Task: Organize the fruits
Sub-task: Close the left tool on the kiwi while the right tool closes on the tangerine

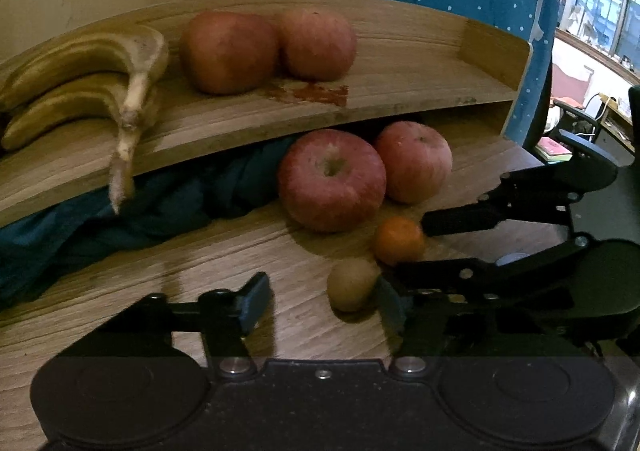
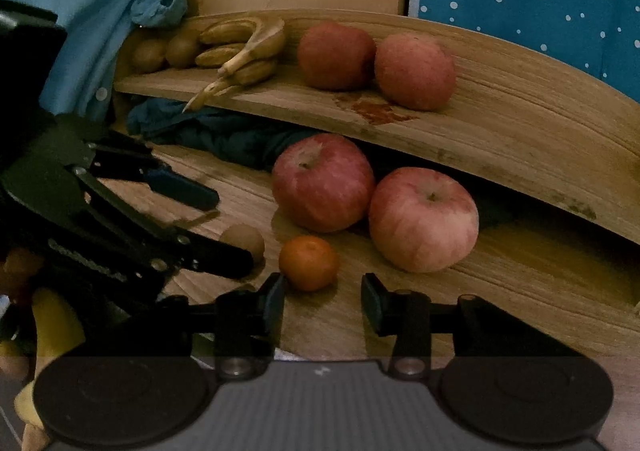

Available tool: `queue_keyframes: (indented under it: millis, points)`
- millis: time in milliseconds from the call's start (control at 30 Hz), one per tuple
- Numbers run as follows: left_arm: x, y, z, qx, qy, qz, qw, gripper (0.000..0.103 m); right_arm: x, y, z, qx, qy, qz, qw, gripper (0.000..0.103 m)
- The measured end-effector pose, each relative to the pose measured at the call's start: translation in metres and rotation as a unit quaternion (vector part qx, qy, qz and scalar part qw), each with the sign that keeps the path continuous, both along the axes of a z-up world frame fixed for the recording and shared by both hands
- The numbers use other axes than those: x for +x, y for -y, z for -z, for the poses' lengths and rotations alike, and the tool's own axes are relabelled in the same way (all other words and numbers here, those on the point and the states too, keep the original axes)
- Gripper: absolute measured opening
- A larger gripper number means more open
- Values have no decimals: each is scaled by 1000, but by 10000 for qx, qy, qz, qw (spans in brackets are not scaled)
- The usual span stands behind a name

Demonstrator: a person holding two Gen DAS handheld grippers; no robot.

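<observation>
**Two loose small fruits on the desk, both grippers unclenched**

Two small fruits sit nearest me on the wooden desk [image 1: 120, 331]: a kiwi [image 1: 352, 285] and, just beyond it to the right, a tangerine [image 1: 399, 241]. My left gripper [image 1: 320, 303] stands parted around the kiwi, which lies against the right finger while the left one is clear of it. My right gripper [image 2: 323, 305] is released just short of the tangerine, nothing between its pads. Farther back, two apples [image 1: 332, 181] touch each other under the shelf [image 1: 400, 91]. On the shelf lie two more apples [image 1: 228, 51] and bananas [image 1: 80, 79] at the left. A dark cloth [image 1: 160, 203] is bunched beneath.
</observation>
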State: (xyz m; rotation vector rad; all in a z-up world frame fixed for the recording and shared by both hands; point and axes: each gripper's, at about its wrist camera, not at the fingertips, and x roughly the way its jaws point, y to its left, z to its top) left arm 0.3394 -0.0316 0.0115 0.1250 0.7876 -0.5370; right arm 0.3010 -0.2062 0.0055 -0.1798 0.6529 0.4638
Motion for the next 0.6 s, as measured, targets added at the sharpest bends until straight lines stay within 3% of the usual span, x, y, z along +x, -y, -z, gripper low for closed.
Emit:
queue_keyframes:
  millis: [200,333,467,600]
  points:
    - [2,0,1,12,22,-11,10000,45,7,-3,0,-30,4,-132,9999,47]
    - [3,-2,1,-21,20,-123,9999,28,12,-6,1,6,-13,-257,9997,45]
    - [2,-5,1,-72,1,-236,9997,28,15,-9,1,6,-3,-291,9996,37]
    - [1,-7,-1,-65,13,-387,9992,28,10,-10,0,14,79,-248,9997,36]
